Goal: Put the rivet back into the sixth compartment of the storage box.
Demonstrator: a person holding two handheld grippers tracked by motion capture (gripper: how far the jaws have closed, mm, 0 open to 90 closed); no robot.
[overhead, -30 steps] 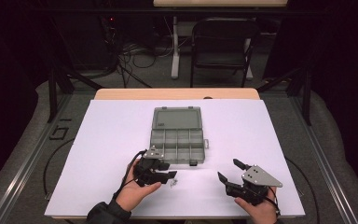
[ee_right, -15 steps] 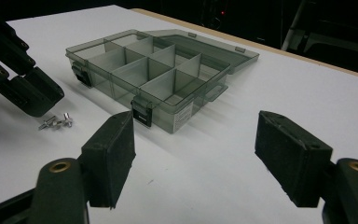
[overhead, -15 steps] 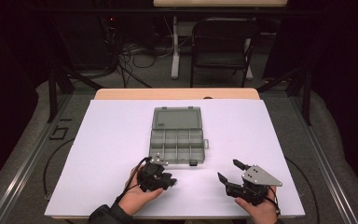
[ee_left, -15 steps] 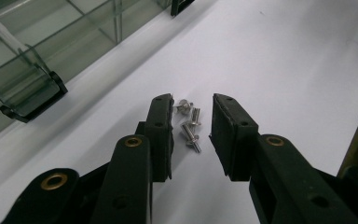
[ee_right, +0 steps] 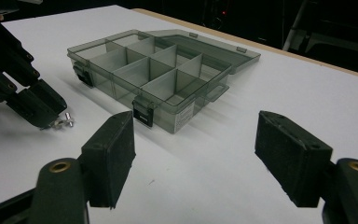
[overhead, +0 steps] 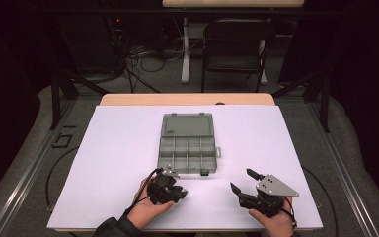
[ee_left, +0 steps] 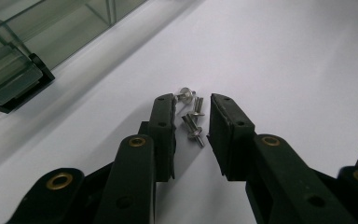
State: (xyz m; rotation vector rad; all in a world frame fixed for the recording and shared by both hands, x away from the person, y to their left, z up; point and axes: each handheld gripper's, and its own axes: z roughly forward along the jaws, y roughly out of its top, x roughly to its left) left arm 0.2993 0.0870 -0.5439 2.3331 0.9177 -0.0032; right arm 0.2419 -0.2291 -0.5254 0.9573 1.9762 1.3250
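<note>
1. We saw a few small silver screws [ee_left: 192, 122] lying in a loose cluster on the white table [overhead: 118, 148], each with a round head and a short shank, just in front of the near edge of the open, grey, see-through compartment box [overhead: 187, 148].
2. Our left gripper [ee_left: 192, 119] was lowered over them, tips at the table surface. Its jaws had just been closing and stood narrowly apart, with the screws between the pads [ee_left: 223, 126]; we could not tell whether a pad touched any screw, and none looked pinched.
3. Our right gripper [overhead: 242, 180] rested well apart to the right, jaws spread wide and holding nothing, pointing toward the box.
</note>
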